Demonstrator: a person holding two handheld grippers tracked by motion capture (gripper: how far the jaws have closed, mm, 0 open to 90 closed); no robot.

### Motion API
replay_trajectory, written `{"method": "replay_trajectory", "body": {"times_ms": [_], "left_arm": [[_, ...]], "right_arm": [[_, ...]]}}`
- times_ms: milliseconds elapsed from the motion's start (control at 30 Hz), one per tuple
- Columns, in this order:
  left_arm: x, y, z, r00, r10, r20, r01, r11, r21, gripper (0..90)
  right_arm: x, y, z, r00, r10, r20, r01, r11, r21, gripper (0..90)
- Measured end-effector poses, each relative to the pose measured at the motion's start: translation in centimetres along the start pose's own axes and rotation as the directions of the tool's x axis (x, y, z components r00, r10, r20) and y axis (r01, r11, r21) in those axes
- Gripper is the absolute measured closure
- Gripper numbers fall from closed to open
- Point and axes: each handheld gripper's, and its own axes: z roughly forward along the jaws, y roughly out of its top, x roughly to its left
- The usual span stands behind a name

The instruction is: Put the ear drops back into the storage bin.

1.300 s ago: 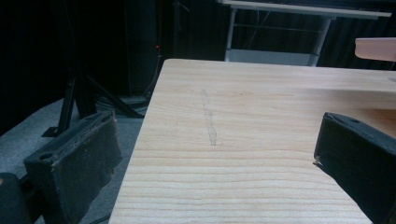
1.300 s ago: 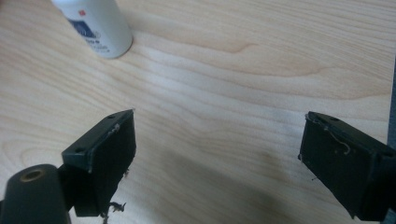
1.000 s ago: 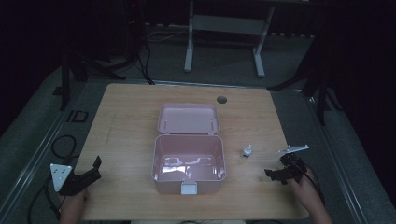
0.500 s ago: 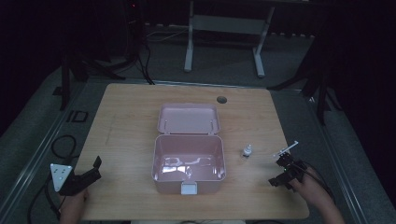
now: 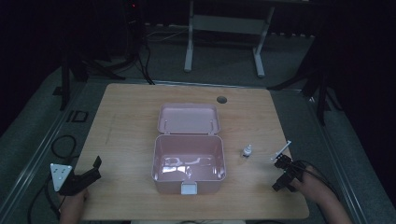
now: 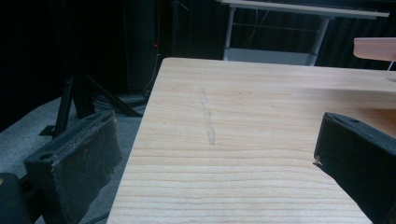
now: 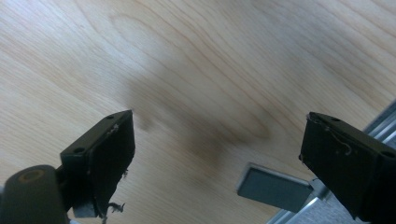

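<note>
An open pink box (image 5: 189, 163) stands mid-table, its lid (image 5: 188, 119) laid back behind it and its inside bare. A small clear bottle (image 5: 246, 151) stands upright just right of the box. My right gripper (image 5: 281, 168) is near the table's front right corner, right of the bottle and apart from it. It tilts down at bare wood, open and holding nothing (image 7: 217, 149). My left gripper (image 5: 93, 170) rests at the front left edge, open and also holding nothing (image 6: 215, 154), facing along the table. A corner of the pink lid (image 6: 373, 46) shows far off.
The wooden table (image 5: 130, 121) has a round cable hole (image 5: 222, 99) at the back. Its right edge and a grey metal piece (image 7: 275, 189) lie just below my right gripper. Cables (image 5: 63, 144) trail on the floor at the left, and stands (image 5: 224, 28) rise behind the table.
My right gripper has turned, its grey plate swinging left toward the bottle while the hand drew slightly right. The left gripper, box and bottle have not moved.
</note>
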Motion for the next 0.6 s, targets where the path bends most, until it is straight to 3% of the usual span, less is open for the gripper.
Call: {"method": "replay_trajectory", "body": {"times_ms": [133, 433, 600], "left_arm": [[0.0, 0.0, 0.0, 1.0, 0.0, 0.0, 0.0, 1.0, 0.0, 0.5], [0.0, 0.0, 0.0, 1.0, 0.0, 0.002, 0.0, 1.0, 0.001, 0.5], [0.0, 0.0, 0.0, 1.0, 0.0, 0.003, 0.0, 1.0, 0.001, 0.5]], "right_arm": [[0.0, 0.4, 0.0, 0.9997, 0.005, -0.026, -0.005, 1.0, -0.001, 9.7], [0.1, 3.2, -0.2, 0.9978, -0.045, -0.048, 0.045, 0.999, 0.003, 9.7], [0.0, 4.9, -0.3, 0.9968, -0.042, -0.068, 0.042, 0.999, 0.0, 9.8]]}}
